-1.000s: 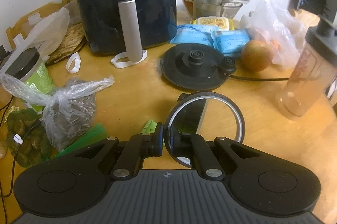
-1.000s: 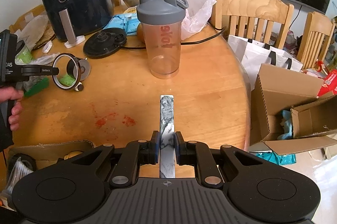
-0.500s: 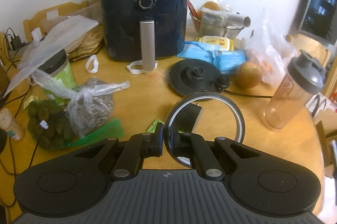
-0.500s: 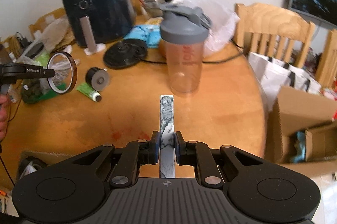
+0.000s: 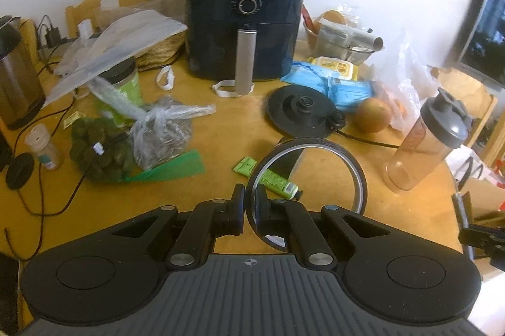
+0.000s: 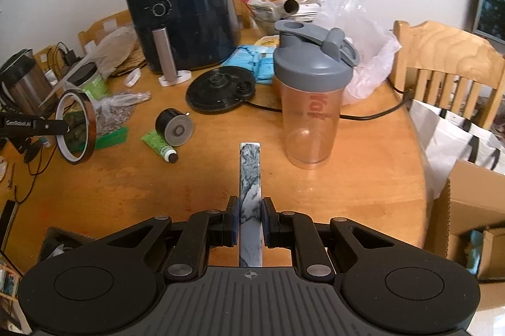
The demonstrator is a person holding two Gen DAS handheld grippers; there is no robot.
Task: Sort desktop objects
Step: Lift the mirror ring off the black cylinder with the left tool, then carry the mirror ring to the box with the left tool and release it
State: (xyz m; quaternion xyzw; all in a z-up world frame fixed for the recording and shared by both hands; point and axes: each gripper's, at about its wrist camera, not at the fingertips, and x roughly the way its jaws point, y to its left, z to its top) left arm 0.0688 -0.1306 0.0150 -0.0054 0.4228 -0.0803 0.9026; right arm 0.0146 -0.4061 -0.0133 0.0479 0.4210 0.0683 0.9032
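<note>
My left gripper (image 5: 250,206) is shut on the rim of a brown tape ring (image 5: 350,157) and holds it above the round wooden table (image 5: 221,140). The ring (image 6: 89,127) and the left gripper (image 6: 63,127) also show at the left of the right wrist view. My right gripper (image 6: 250,217) is shut on a flat marbled grey-white bar (image 6: 250,175) that sticks forward over the table (image 6: 363,178). A green tube (image 6: 157,145) and a black cylinder with a grey end (image 6: 174,126) lie on the table between the two grippers.
A black air fryer (image 6: 183,14) stands at the back. A kettle base (image 6: 219,90) with its cord and a grey-lidded shaker bottle (image 6: 311,102) are mid-table. Bags of food (image 5: 132,140) sit at the left. Cardboard boxes (image 6: 473,209) and chairs (image 6: 442,58) are to the right.
Both grippers have risen and pulled back from the table, each keeping its object. The tape ring has lifted away, and the green tube and black cylinder now show on the table.
</note>
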